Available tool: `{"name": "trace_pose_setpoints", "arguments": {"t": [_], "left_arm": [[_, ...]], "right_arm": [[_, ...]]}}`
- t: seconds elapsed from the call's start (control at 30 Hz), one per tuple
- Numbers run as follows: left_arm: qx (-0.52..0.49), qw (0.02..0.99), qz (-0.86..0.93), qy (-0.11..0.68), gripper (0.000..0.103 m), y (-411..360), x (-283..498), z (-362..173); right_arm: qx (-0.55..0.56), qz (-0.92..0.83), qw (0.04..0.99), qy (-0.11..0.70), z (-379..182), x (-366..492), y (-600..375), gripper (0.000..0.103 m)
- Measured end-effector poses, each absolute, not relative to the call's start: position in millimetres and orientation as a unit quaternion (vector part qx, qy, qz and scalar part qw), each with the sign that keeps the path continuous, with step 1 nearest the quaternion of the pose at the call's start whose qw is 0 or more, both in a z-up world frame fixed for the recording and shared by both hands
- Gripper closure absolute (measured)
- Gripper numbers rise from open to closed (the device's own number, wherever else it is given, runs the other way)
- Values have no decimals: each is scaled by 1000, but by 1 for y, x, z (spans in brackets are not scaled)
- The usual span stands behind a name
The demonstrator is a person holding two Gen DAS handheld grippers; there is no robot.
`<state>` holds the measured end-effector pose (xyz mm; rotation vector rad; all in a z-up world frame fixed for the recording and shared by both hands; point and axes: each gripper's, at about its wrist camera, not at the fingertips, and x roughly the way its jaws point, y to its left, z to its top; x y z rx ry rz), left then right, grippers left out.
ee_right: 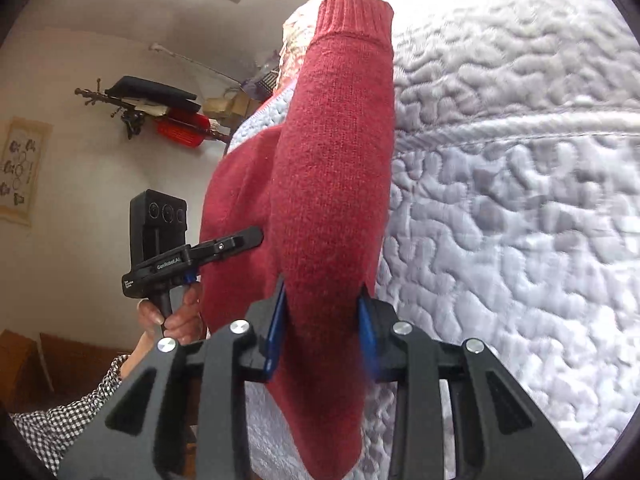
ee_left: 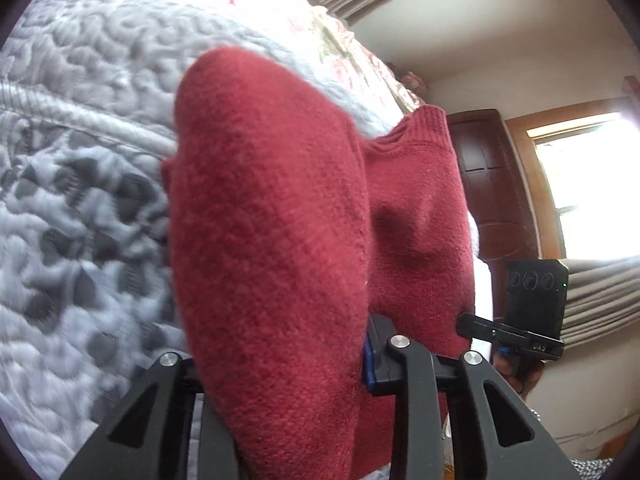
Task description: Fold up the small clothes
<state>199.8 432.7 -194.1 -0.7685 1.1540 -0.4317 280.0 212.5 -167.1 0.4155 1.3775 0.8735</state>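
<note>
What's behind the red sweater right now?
Behind the red sweater, held up by both grippers, lies a grey-white quilted bedspread. Whatever sits directly behind the knit is covered.

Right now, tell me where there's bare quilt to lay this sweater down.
Bare quilted cover spreads right of the red sweater in the right wrist view, across its stitched seam. In the left wrist view more bare cover lies left of the sweater. Crowded: the middle, where the right gripper and left gripper both clamp the hanging knit.
</note>
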Motion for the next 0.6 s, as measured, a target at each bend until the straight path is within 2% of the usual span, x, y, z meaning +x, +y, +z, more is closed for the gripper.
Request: {"name": "trace_pose_setpoints", "arguments": {"t": [0.3, 0.43, 0.6], "left_arm": [[-340, 741, -240, 527, 74, 319, 189, -154], [-333, 728, -243, 548, 74, 266, 197, -172], [-305, 740, -215, 559, 72, 214, 200, -208]], "right_arm": [[161, 358, 696, 601, -125, 249, 107, 72], [164, 321, 700, 616, -145, 239, 62, 72], [190, 282, 687, 642, -199, 234, 17, 72]]}}
